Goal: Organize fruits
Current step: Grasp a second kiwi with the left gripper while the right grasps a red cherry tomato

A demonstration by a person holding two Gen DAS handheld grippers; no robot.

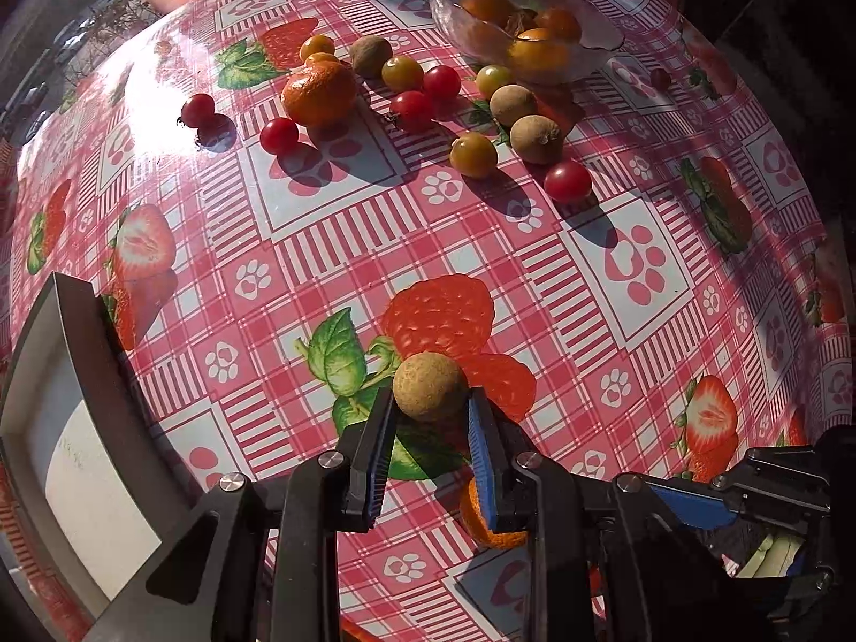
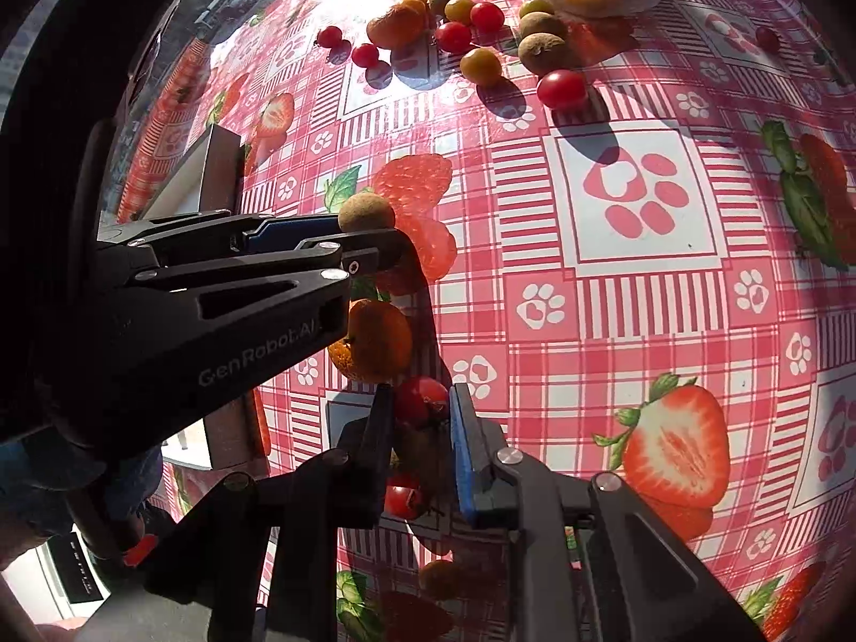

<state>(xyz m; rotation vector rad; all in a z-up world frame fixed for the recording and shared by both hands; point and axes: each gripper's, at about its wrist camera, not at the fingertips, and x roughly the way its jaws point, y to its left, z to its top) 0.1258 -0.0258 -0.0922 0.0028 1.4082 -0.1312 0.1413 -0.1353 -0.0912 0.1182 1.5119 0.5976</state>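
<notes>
The left gripper (image 1: pixel 430 417) pinches a brown longan (image 1: pixel 429 386); the right gripper (image 2: pixel 420 417) clamps a red cherry tomato (image 2: pixel 420 399). A glass bowl (image 1: pixel 599 37) sits at one o'clock on the bench (image 1: pixel 535 278).

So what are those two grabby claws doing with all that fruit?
They're sorting fruit on a strawberry tablecloth. The left gripper is pinching a round brown fruit, and the right gripper holds a red cherry tomato. More tomatoes and a mandarin lie loose beside a glass bowl that has orange fruit in it.

Loose fruits (image 1: pixel 417 101) before bowl (image 1: pixel 588 37)
</notes>
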